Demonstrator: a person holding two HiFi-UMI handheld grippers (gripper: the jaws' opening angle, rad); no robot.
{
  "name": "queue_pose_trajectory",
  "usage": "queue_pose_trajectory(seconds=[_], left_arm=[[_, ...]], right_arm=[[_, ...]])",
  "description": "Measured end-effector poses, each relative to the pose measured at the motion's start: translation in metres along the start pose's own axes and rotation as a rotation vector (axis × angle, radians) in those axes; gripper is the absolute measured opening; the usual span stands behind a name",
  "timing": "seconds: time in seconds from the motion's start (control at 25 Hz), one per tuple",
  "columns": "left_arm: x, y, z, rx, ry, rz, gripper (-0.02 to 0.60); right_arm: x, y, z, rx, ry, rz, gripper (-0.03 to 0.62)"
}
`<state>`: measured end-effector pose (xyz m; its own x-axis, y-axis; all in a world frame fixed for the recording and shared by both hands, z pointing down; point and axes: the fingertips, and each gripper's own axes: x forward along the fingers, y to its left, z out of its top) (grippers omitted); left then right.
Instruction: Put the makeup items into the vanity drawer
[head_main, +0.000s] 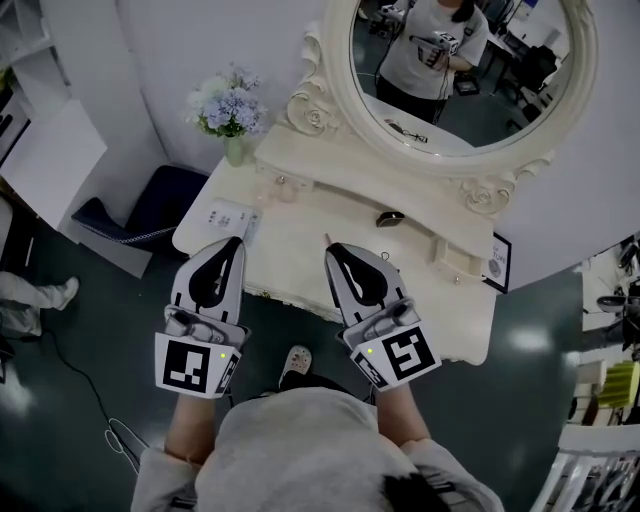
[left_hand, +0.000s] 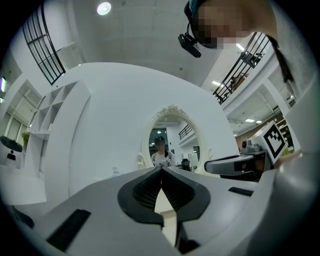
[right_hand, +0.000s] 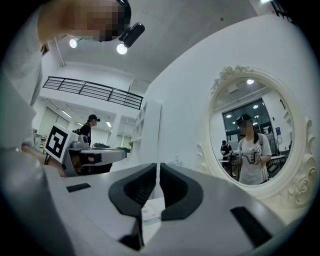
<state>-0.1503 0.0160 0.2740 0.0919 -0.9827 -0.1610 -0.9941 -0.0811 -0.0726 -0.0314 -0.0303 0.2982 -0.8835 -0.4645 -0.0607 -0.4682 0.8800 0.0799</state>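
A cream tabletop (head_main: 330, 212) stands under an oval mirror (head_main: 470, 90), with a vase of pale flowers (head_main: 230, 108) at its back left corner. We hold both tongs at the near edge, side by side and apart. The left tongs (head_main: 237, 243) are closed on nothing, their tips just beside a white packet (head_main: 230, 216). The right tongs (head_main: 330, 252) are closed and empty too. A small dark makeup item (head_main: 390, 217) lies mid-tabletop, beyond the right tongs, touched by neither.
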Motion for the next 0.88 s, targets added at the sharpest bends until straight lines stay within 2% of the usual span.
queue_pose_trajectory(seconds=[0.32,0.52,0.88], left_arm=[[0.036,-0.004,-0.011,0.007,0.008,0.028,0.014],[0.043,-0.001,-0.018,0.011,0.018,0.036,0.014],[0.057,0.031,-0.029,-0.013,0.049,0.039,0.014]], right_arm=[[0.02,-0.034,-0.016,0.02,0.019,0.047,0.034],[0.028,-0.04,-0.027,0.033,0.038,0.058,0.034],[0.063,-0.043,-0.042,0.062,0.09,0.043,0.034]])
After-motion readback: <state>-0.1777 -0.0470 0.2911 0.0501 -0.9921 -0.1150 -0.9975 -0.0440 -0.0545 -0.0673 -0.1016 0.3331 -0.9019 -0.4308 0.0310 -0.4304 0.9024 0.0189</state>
